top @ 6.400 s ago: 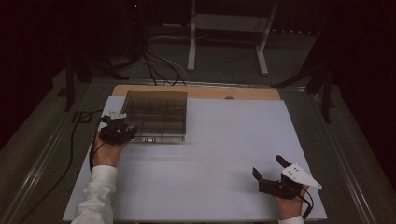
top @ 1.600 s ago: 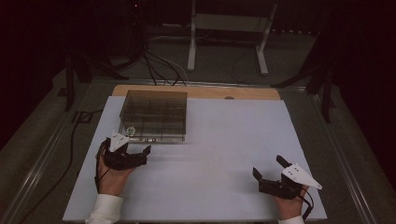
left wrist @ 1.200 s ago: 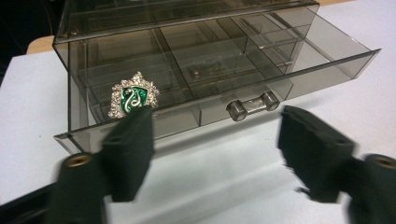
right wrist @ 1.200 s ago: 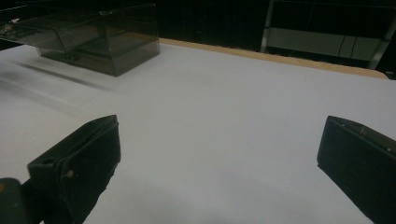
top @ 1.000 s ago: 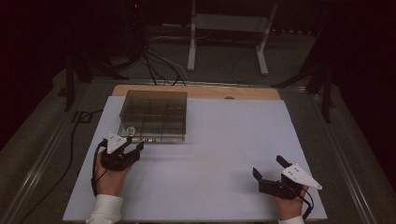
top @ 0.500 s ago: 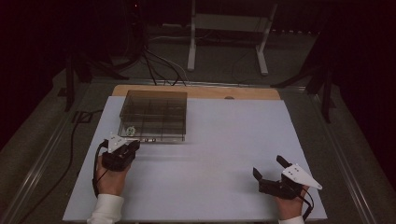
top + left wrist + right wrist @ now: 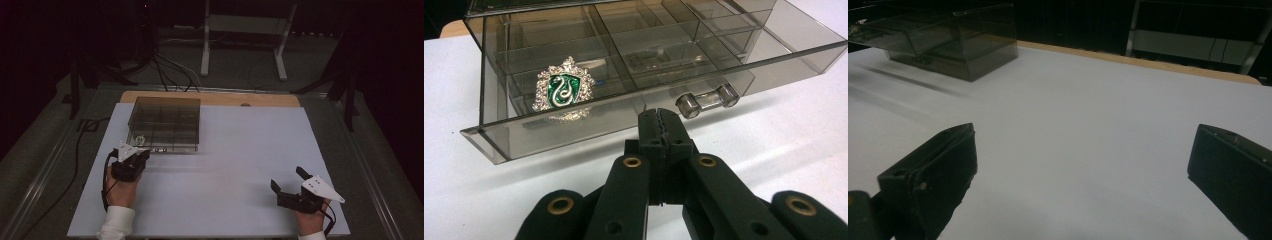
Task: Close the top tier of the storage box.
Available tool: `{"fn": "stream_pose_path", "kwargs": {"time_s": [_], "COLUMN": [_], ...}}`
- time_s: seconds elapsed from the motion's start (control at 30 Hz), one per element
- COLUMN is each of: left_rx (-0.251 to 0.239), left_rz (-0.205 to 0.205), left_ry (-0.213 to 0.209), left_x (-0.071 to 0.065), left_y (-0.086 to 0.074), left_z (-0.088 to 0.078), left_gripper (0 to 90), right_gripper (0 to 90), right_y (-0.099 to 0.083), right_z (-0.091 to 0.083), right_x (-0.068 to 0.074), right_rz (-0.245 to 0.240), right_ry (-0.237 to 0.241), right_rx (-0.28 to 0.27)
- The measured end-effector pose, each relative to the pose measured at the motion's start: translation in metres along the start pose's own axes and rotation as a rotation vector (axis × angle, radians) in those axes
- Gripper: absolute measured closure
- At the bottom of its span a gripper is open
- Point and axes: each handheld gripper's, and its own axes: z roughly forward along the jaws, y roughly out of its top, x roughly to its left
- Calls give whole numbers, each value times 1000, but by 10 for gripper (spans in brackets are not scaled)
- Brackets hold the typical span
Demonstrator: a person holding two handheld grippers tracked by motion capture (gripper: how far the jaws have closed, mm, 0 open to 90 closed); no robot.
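Left gripper (image 7: 659, 122): jaws pressing together on nothing, sitting just before the drawer handle (image 7: 707, 99).
Right gripper (image 7: 291, 184): jaws standing wide apart, resting well away.
Smoked acrylic drawer box (image 7: 165, 120): sitting far left on the white table (image 7: 240, 165), crest badge (image 7: 563, 90) lying inside.

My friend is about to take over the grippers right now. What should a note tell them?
Left gripper: jaws have just closed, shut on nothing, tips just in front of the smoky clear plastic drawer box, beside its clear bar handle.
Right gripper: open, resting on the white table sheet, away from the box.
Things: a silver and green snake crest badge lies in a front compartment of the slightly pulled-out drawer.
Done: badge is inside.
Left, probably: push the drawer fully in with the shut gripper.
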Motion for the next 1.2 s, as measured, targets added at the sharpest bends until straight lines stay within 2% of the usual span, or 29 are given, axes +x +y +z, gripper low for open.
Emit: {"fn": "stream_pose_path", "kwargs": {"time_s": [1.2], "left_rx": [17], "left_rz": [19], "left_ry": [14], "left_x": [-2], "left_y": [3], "left_z": [9], "left_gripper": [900], "right_gripper": [0], "right_y": [0], "right_z": [1], "right_x": [1], "right_rz": [-3], "right_ry": [3], "right_rx": [1]}}
